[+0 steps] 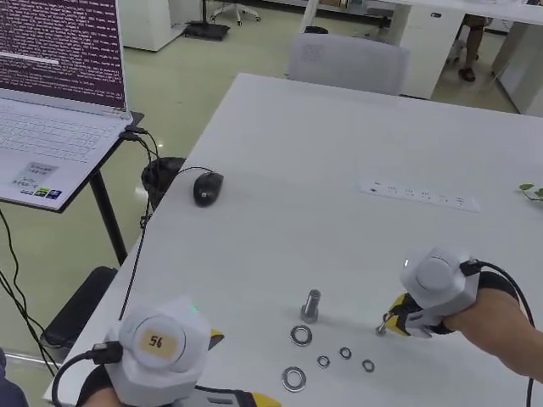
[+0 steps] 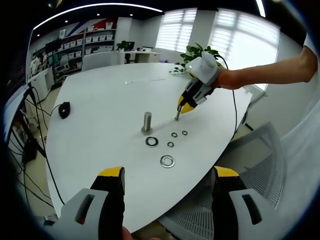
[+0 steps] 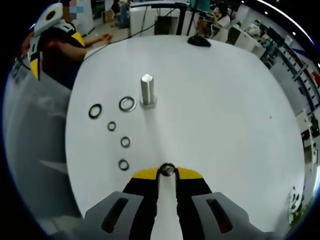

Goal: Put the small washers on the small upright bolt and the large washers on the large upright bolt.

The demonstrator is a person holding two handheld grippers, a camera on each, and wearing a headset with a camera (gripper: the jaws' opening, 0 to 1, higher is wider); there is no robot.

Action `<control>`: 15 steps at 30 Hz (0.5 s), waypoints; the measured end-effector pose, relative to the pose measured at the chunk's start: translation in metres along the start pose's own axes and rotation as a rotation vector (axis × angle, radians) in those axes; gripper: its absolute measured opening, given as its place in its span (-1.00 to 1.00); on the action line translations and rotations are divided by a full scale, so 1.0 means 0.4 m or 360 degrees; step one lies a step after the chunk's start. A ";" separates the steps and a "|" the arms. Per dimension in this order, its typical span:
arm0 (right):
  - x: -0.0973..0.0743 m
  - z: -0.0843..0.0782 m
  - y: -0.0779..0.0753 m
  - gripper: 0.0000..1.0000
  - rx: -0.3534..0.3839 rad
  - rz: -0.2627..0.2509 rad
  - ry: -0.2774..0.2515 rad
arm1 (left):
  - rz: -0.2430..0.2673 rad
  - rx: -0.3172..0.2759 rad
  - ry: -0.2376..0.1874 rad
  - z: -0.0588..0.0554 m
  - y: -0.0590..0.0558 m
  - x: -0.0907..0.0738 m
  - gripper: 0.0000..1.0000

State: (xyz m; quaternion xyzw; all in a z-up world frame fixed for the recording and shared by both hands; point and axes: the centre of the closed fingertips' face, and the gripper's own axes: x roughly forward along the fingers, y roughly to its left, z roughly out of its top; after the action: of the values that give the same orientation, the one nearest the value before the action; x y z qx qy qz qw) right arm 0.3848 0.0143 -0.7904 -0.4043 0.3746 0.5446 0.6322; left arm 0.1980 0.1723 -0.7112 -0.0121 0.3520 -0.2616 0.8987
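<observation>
White worktop [image 1: 339, 170], head view: the large upright bolt [image 1: 310, 305] stands near the front edge. Two large washers [image 1: 301, 335] and three small washers [image 1: 345, 353] lie loose from its 6 to 4 o'clock. At its 3 o'clock the right gripper [image 1: 392, 322] is clamped on the small bolt [image 1: 382, 329]. The left gripper [image 2: 167, 172] is spread wide, holding nothing.

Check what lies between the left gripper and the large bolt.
Two large washers, in the left gripper view: one beside the large bolt, one nearer the left gripper.
</observation>
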 end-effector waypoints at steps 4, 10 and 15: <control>0.022 -0.012 0.006 -0.73 0.0016 0.0017 0.0018 | 0.0006 -0.0008 0.0000 -0.002 0.003 -0.003 0.41; 0.056 -0.028 0.004 -0.73 0.0035 0.0048 0.0049 | 0.0005 -0.0008 -0.0002 -0.001 0.002 -0.004 0.41; 0.052 -0.027 0.003 -0.70 0.0073 0.0049 0.0026 | 0.0010 -0.0010 -0.0002 0.001 0.003 -0.005 0.41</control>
State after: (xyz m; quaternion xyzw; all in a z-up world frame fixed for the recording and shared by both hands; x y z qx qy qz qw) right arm 0.3858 0.0125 -0.8140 -0.3882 0.3984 0.5423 0.6297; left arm 0.1977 0.1744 -0.7097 -0.0139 0.3522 -0.2576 0.8997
